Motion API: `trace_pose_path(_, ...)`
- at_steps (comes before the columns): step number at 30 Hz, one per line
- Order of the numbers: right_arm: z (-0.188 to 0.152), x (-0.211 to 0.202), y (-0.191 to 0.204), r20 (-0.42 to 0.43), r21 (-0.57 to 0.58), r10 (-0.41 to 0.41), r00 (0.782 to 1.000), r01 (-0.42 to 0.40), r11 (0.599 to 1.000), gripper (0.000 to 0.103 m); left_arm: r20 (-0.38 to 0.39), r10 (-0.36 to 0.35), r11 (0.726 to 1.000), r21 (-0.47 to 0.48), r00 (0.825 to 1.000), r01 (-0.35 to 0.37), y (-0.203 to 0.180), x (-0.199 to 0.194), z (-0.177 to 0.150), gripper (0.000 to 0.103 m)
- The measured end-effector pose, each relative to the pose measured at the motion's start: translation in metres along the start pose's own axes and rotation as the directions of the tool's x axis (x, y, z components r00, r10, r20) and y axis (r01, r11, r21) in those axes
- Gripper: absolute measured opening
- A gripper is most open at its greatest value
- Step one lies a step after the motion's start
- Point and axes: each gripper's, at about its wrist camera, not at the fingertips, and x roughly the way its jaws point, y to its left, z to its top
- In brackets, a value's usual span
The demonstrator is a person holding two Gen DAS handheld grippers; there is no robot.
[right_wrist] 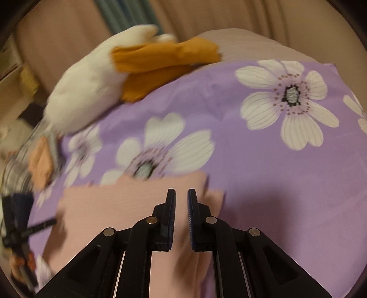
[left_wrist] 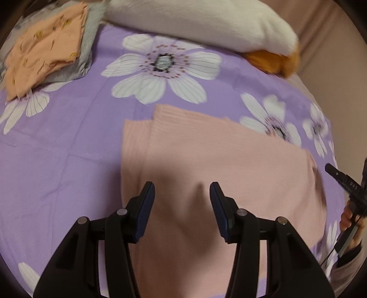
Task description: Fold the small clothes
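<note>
A pale pink ribbed garment lies on the purple flowered bedsheet, with one edge folded over at its far left. My left gripper hovers over its near part, jaws well apart, pads clear of the cloth. In the right wrist view my right gripper has its jaws drawn almost together on a pinch of the pink garment near its right corner, and wrinkles run up into the pads. The right tool and the hand holding it show at the right rim of the left wrist view.
A folded peach patterned cloth rests on a grey one at the far left. A white plush toy with orange feet lies along the back of the bed. Beige curtains hang behind it. The sheet stretches bare to the right.
</note>
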Motion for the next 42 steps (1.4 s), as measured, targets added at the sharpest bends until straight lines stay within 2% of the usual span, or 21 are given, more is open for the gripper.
trace_pose_path(5, -0.036, -0.013, 0.018, -0.071, -0.081, 0.032, 0.997, -0.037, 0.996, 0.008, 0.0, 0.021, 0.993, 0.113, 1.0, -0.021, -0.02, -0.005, -0.039, 0.049)
trace_pose_path(9, -0.051, -0.003, 0.009, -0.135, -0.086, -0.088, 0.987, 0.076, 0.993, 0.008, -0.049, 0.044, 0.993, 0.112, 0.998, -0.039, -0.014, 0.008, -0.063, 0.049)
trace_pose_path(11, -0.054, -0.003, 0.005, -0.127, -0.084, -0.128, 0.984, 0.118, 0.989, 0.008, -0.035, 0.044, 0.993, 0.114, 0.998, -0.04, -0.013, 0.003, -0.069, 0.049)
trace_pose_path(14, -0.054, -0.012, 0.002, -0.124, -0.067, -0.18, 0.976, 0.173, 0.983, 0.008, -0.041, 0.028, 0.997, 0.066, 0.999, -0.026, -0.008, -0.008, -0.076, 0.049)
trace_pose_path(17, -0.059, -0.028, 0.003, -0.105, -0.049, -0.137, 0.985, 0.133, 0.99, 0.008, -0.042, 0.024, 0.999, 0.045, 0.999, -0.022, -0.007, -0.017, -0.086, 0.049)
trace_pose_path(19, -0.066, -0.039, 0.009, -0.077, -0.059, -0.083, 0.994, 0.079, 0.995, 0.008, -0.051, 0.027, 0.999, 0.035, 0.998, -0.025, -0.006, -0.018, -0.093, 0.049)
trace_pose_path(23, -0.085, -0.041, 0.02, -0.08, -0.088, -0.023, 0.997, 0.016, 0.996, 0.008, -0.052, 0.031, 0.999, 0.012, 0.998, -0.03, -0.006, -0.019, -0.099, 0.049)
trace_pose_path(27, -0.098, -0.019, 0.014, -0.15, -0.093, -0.074, 0.986, 0.061, 0.994, 0.008, -0.058, 0.022, 1.0, -0.02, 0.998, -0.023, -0.004, -0.019, -0.099, 0.049)
trace_pose_path(35, -0.111, -0.034, 0.006, -0.123, -0.034, -0.046, 0.991, 0.042, 0.999, 0.008, -0.054, 0.006, 0.999, -0.046, 0.999, -0.009, 0.002, -0.03, -0.109, 0.049)
trace_pose_path(38, -0.118, -0.04, 0.0, -0.136, 0.003, -0.029, 0.99, 0.03, 1.0, 0.008, -0.044, -0.017, 0.996, -0.088, 0.999, 0.013, 0.008, -0.039, -0.116, 0.05)
trace_pose_path(42, -0.124, -0.056, -0.007, -0.126, 0.059, 0.003, 0.992, 0.005, 0.998, 0.011, -0.017, -0.05, 0.984, -0.173, 0.999, 0.046, 0.027, -0.055, -0.127, 0.058)
